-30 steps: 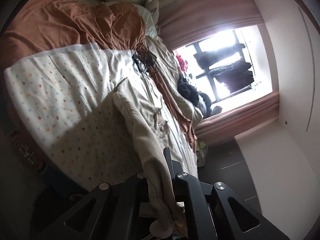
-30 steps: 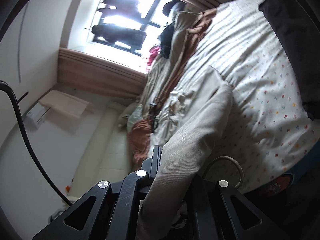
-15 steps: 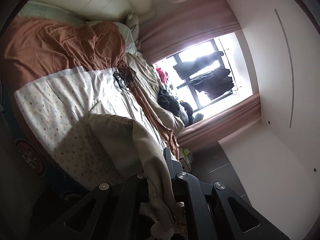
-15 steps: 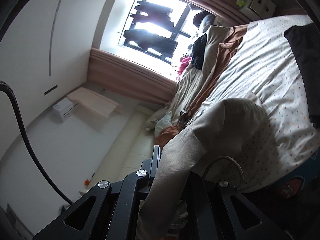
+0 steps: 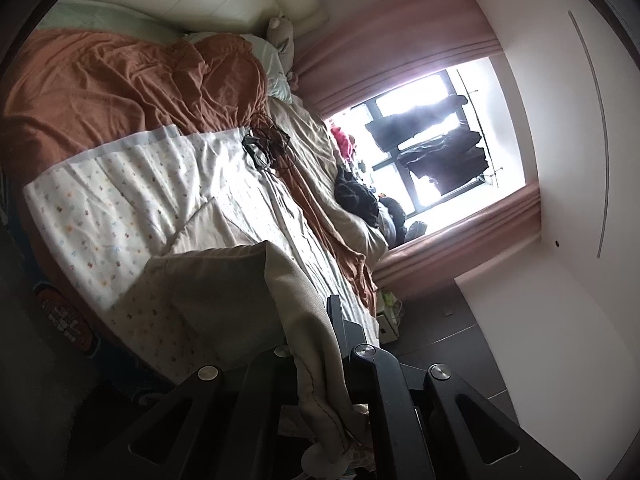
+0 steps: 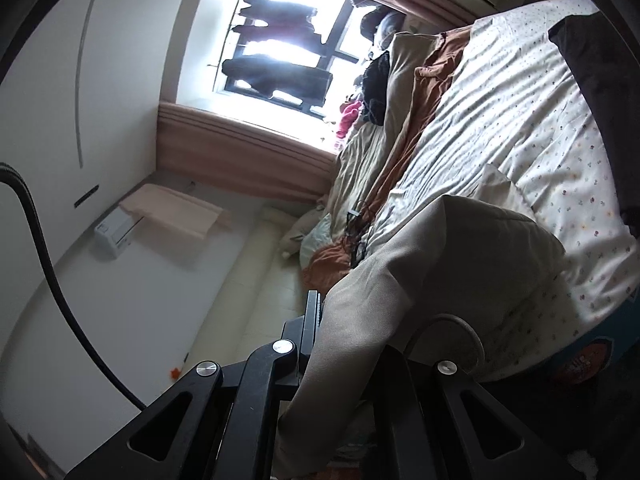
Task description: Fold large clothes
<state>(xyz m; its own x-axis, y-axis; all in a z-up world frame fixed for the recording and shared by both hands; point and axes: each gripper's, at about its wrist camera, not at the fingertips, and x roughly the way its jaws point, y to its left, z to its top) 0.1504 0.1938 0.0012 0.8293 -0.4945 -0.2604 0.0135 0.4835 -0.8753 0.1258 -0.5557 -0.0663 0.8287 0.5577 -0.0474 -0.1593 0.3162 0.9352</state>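
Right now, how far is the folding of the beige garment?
Done: no finished fold shows. In hand: the left gripper and the right gripper each clamp an edge of the beige garment, raised over the dotted sheet. Left: laying it over and flattening it.

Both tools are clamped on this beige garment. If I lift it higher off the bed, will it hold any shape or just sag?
The beige garment will probably sag: it already drapes limply from the left tool down to the floral sheet. It looks like a fairly thick weave, so likely some weight. Rising from the right tool, it bends over in a soft fold, so expect creases to shift.
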